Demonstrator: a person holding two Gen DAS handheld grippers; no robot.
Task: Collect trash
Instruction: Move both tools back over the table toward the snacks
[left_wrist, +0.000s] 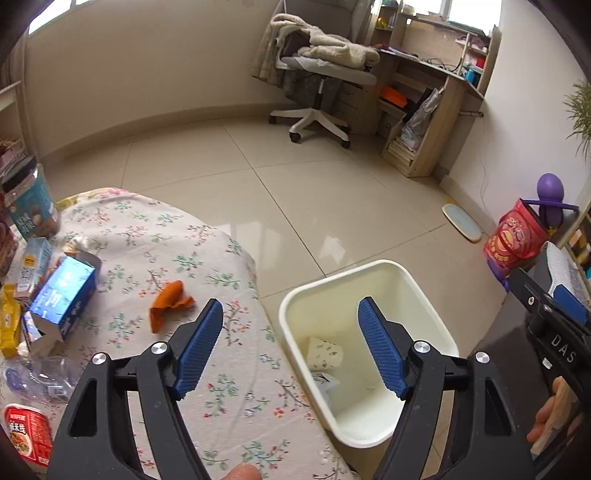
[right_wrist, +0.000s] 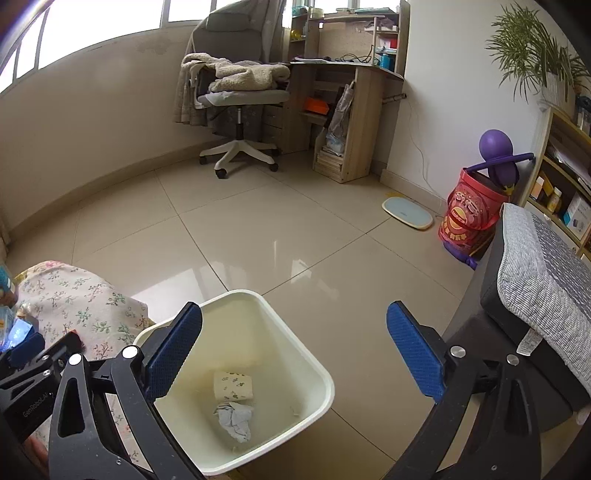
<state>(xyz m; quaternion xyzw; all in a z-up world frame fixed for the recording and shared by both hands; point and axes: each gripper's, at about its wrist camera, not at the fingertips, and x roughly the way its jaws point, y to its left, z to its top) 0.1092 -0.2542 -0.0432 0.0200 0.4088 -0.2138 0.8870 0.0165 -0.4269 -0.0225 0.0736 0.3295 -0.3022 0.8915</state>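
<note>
A cream waste bin (left_wrist: 436, 317) (right_wrist: 317, 369) stands on the floor beside the floral-clothed table (left_wrist: 229, 398). It holds a patterned paper cup (right_wrist: 232, 386) (left_wrist: 325, 352) and a crumpled grey wad (right_wrist: 234, 419). An orange peel-like scrap (left_wrist: 168, 302) lies on the table. My left gripper (left_wrist: 290, 341) is open and empty, straddling the table edge and bin. My right gripper (right_wrist: 295, 350) is open and empty above the bin.
At the table's left are a blue carton (left_wrist: 62, 295), a clear plastic bottle (left_wrist: 37, 376), a red noodle cup (left_wrist: 29, 432) and a jar (left_wrist: 29, 203). An office chair (right_wrist: 240, 96), desk (right_wrist: 351, 110), scale (right_wrist: 406, 212), red bag (right_wrist: 469, 214) and a cushioned seat (right_wrist: 546, 288) surround the floor.
</note>
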